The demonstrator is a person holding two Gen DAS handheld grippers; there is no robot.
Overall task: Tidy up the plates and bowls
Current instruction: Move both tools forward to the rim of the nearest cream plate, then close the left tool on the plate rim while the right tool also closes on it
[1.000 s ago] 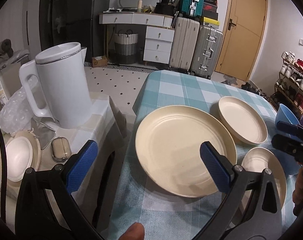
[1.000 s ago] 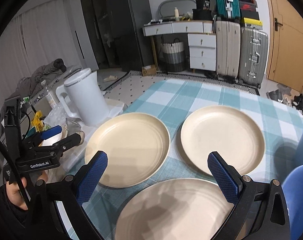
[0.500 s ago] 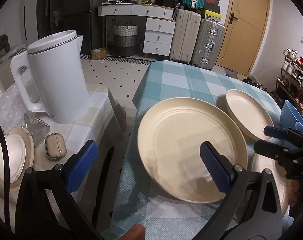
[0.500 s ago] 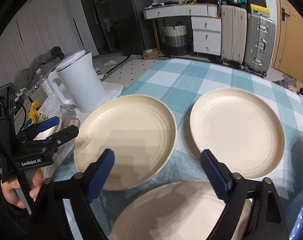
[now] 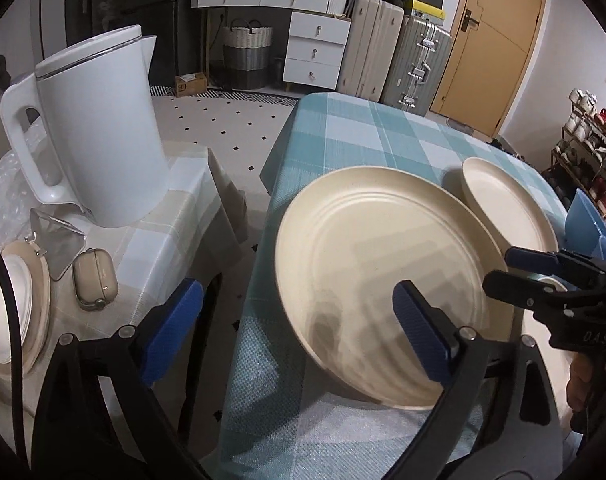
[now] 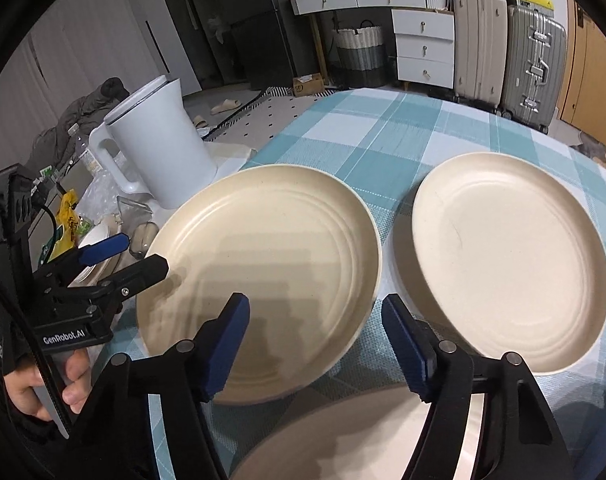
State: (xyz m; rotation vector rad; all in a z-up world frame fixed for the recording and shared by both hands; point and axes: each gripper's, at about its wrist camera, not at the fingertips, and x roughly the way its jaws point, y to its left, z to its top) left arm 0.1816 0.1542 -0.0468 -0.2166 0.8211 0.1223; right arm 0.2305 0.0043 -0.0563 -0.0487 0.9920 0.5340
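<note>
Worktop (image 6: 419, 128): covered by a teal-and-white checked cloth; three cream plates and a blue bowl are carried on it.

Large plate (image 5: 383, 280): set near the worktop's left edge. In the left wrist view it lies at 1 o'clock from the left claw (image 5: 299, 332).

Left claw: jaws wide, just narrowed slightly; the large plate's near-left rim is straddled, one pad being over the plate's inside, the other off the worktop's edge. No contact is seen.

Second plate (image 6: 511, 260): placed just beside the large plate, at 3 o'clock from it in the right wrist view; at 2 o'clock from the right claw (image 6: 315, 344).

Right claw: jaws about half spread, just closing. The gap between the two plates and the large plate's near-right rim are framed by them; nothing is gripped.

Third plate (image 6: 343, 444): partly seen at 6 o'clock, beneath the right claw.

Blue bowl (image 5: 587, 224): at 3 o'clock in the left wrist view, behind the right claw.

White kettle (image 5: 91, 136): stood on a side table at 10 o'clock.
</note>
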